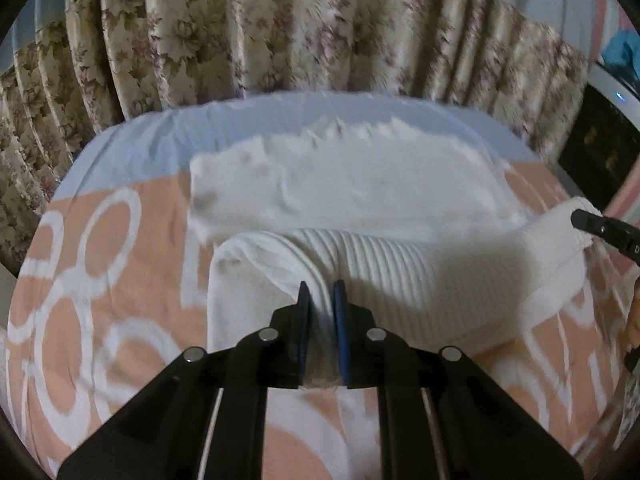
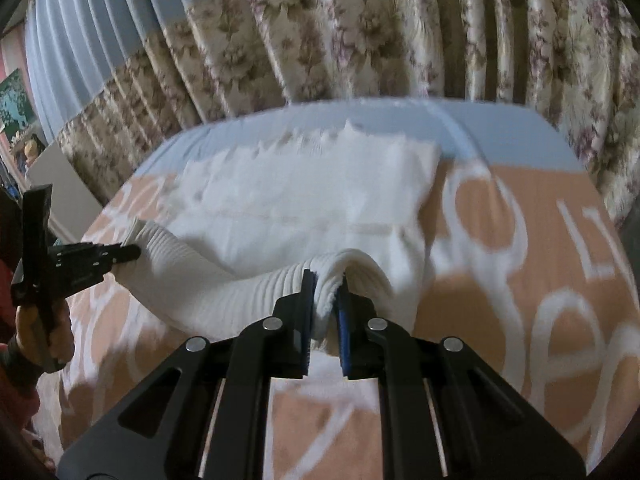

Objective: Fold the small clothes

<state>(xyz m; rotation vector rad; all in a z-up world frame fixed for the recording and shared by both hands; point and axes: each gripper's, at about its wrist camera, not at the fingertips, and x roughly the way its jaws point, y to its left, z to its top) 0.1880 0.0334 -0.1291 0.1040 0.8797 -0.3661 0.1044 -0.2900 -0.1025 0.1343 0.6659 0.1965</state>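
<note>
Left wrist view: left gripper [image 1: 321,292] at lower centre, fingers narrow, pinching the ribbed edge of the white garment [image 1: 420,272].
Garment position: centre of frame, lying on the peach-and-white bedspread [image 1: 100,280]; its near edge is lifted.
Right gripper [image 1: 600,228]: right edge of frame, at the far end of the same edge.

Right wrist view: right gripper [image 2: 325,280] at lower centre, fingers narrow, clamping a raised ribbed fold.
Left gripper [image 2: 124,254]: left edge of frame, touching the garment.

Progress: judged mid-fold; edge raised, not laid over.
</note>
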